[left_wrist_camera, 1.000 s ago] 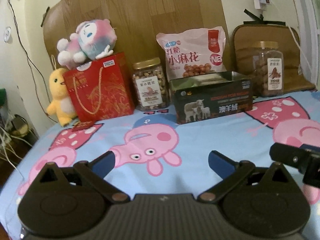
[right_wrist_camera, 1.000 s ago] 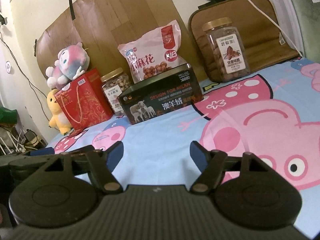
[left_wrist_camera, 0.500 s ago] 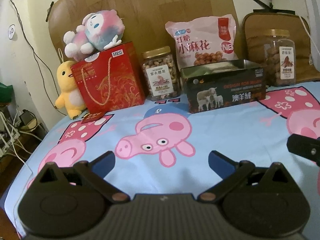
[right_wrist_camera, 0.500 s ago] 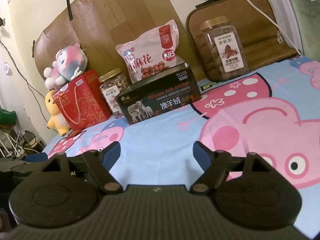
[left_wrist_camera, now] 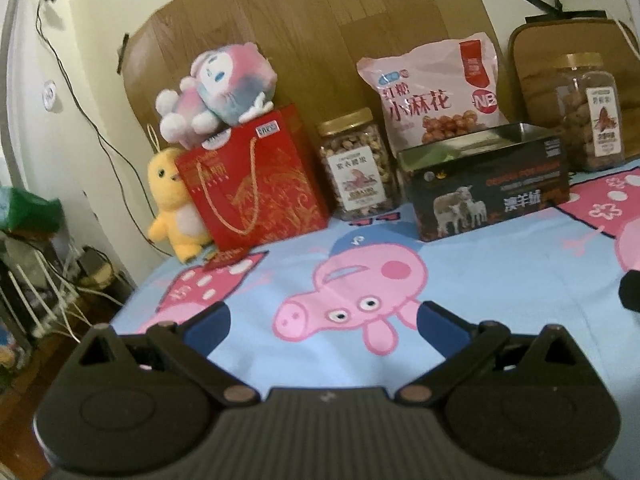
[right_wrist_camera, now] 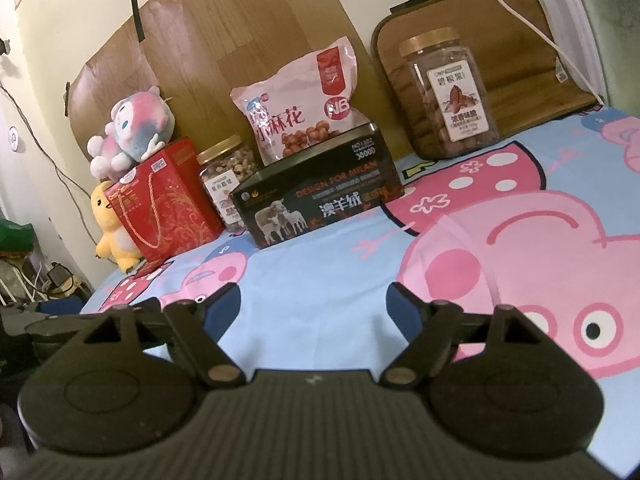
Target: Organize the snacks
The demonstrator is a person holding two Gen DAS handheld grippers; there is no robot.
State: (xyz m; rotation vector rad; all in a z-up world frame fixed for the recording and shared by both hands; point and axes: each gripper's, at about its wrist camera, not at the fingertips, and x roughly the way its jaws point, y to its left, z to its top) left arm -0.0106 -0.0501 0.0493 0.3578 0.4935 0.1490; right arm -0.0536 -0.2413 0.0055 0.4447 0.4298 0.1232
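Note:
Snacks line the back of a cartoon-pig bedsheet: a small nut jar (left_wrist_camera: 358,164) (right_wrist_camera: 228,176), a pink snack bag (left_wrist_camera: 432,92) (right_wrist_camera: 300,116) leaning behind an open dark tin box (left_wrist_camera: 484,188) (right_wrist_camera: 320,196), and a tall nut jar (left_wrist_camera: 588,112) (right_wrist_camera: 452,92) at the right. My left gripper (left_wrist_camera: 323,320) hovers open over the sheet, well short of them, with nothing between its blue-tipped fingers. My right gripper (right_wrist_camera: 316,300) is also open and empty, facing the tin from a distance. Part of it shows at the left view's right edge.
A red gift bag (left_wrist_camera: 252,184) (right_wrist_camera: 168,204) stands left of the small jar with a pink-grey plush (left_wrist_camera: 216,92) on top and a yellow plush (left_wrist_camera: 172,200) beside it. A brown cushion (right_wrist_camera: 520,52) leans behind the tall jar. Cables and clutter lie off the bed's left edge.
In the left wrist view the whole scene has slid rightward as that gripper swung left. The right gripper's fingers have spread slightly wider; its view has hardly shifted.

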